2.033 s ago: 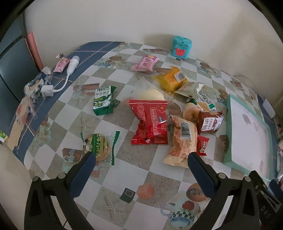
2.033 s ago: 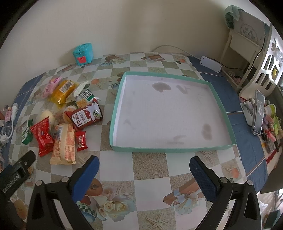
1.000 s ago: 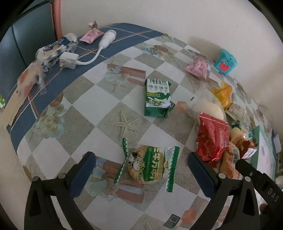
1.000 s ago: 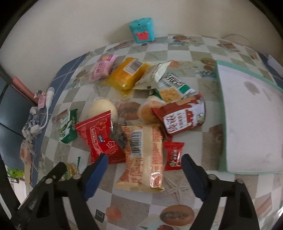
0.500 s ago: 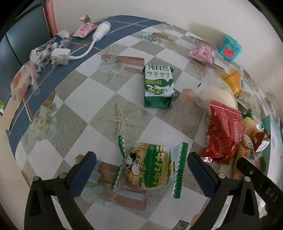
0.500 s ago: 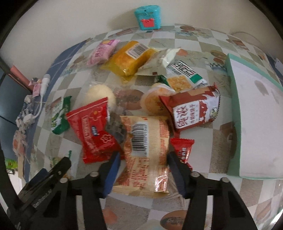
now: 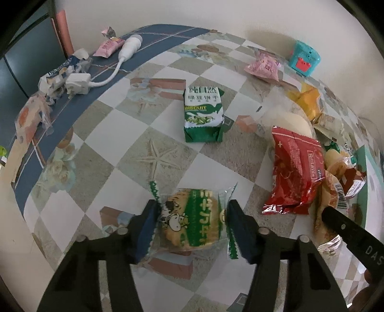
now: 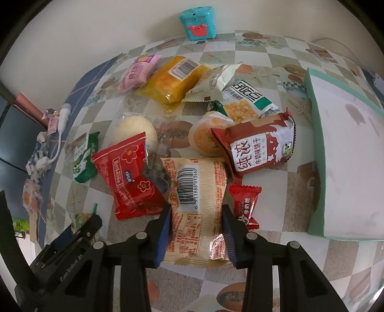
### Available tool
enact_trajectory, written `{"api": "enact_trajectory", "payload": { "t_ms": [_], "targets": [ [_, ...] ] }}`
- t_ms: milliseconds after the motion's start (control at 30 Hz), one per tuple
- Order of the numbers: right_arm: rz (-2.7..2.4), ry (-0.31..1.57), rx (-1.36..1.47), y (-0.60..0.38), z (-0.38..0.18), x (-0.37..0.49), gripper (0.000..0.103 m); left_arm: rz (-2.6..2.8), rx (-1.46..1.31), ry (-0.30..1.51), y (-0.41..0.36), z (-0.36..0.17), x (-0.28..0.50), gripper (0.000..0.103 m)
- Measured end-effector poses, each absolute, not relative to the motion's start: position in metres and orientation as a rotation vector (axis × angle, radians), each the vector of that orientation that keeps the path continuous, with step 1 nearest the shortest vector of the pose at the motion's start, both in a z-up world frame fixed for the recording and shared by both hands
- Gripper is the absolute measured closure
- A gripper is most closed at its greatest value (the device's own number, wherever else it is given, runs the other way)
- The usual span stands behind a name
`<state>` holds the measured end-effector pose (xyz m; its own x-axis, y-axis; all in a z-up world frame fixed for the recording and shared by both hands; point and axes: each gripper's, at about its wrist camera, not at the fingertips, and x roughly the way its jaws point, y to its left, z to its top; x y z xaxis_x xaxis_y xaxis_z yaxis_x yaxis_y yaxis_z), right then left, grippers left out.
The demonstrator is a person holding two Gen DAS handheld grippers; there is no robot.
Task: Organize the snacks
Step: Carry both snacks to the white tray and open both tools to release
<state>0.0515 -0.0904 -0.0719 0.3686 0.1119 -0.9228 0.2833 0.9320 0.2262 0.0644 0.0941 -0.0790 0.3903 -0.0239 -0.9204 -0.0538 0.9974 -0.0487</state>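
A round cookie in a clear, green-edged wrapper (image 7: 194,213) lies on the checked tablecloth. My left gripper (image 7: 193,228) is closing on it, and its blue pads bend the wrapper's crimped ends. A beige bread packet with a barcode (image 8: 196,187) lies between the blue pads of my right gripper (image 8: 198,230). Those jaws are closing too and press its sides. To the right stands the teal-rimmed white tray (image 8: 315,168) with nothing in it.
More snacks surround the beige packet: a red packet (image 8: 129,175), a small red candy (image 8: 244,204), a brown-red biscuit bag (image 8: 259,146), a yellow cake (image 8: 175,79) and a pink packet (image 8: 139,72). A green biscuit pack (image 7: 202,115) lies alone. A teal toy (image 8: 198,19) stands by the wall.
Both grippers have closed in from wide open. The left now pinches the green cookie wrapper and the right squeezes the beige packet. Neither hand has shifted much.
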Motion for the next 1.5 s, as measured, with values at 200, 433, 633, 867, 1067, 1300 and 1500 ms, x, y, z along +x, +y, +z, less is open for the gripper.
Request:
{"api": "enact_trajectory", "payload": {
  "t_ms": [200,433,633,867,1067,1300,1500],
  "targets": [
    [-0.091,1.179,0.42,-0.098,-0.059,0.049,0.062,0.018,-0.077,1.179,0.092,-0.076,0.063,0.045],
    [-0.05,1.136,0.467,-0.1,-0.038,0.051,0.062,0.022,-0.072,1.169,0.087,-0.055,0.061,0.045],
    [-0.035,1.057,0.504,-0.11,-0.013,0.046,0.062,0.009,-0.076,1.135,0.071,-0.019,0.064,0.045],
    [-0.146,0.942,0.527,-0.151,0.021,0.033,0.062,-0.055,-0.052,1.078,0.021,0.024,0.072,0.045],
    [-0.327,0.937,0.539,-0.203,0.021,0.025,0.062,-0.146,0.056,1.049,-0.046,0.043,0.075,0.045],
    [-0.554,0.929,0.587,-0.277,0.009,0.0,0.062,-0.277,0.114,1.062,-0.117,0.04,0.074,0.045],
    [-0.698,0.936,0.706,-0.339,-0.014,-0.025,0.062,-0.401,0.144,1.096,-0.183,0.024,0.068,0.045]
  ]
}}
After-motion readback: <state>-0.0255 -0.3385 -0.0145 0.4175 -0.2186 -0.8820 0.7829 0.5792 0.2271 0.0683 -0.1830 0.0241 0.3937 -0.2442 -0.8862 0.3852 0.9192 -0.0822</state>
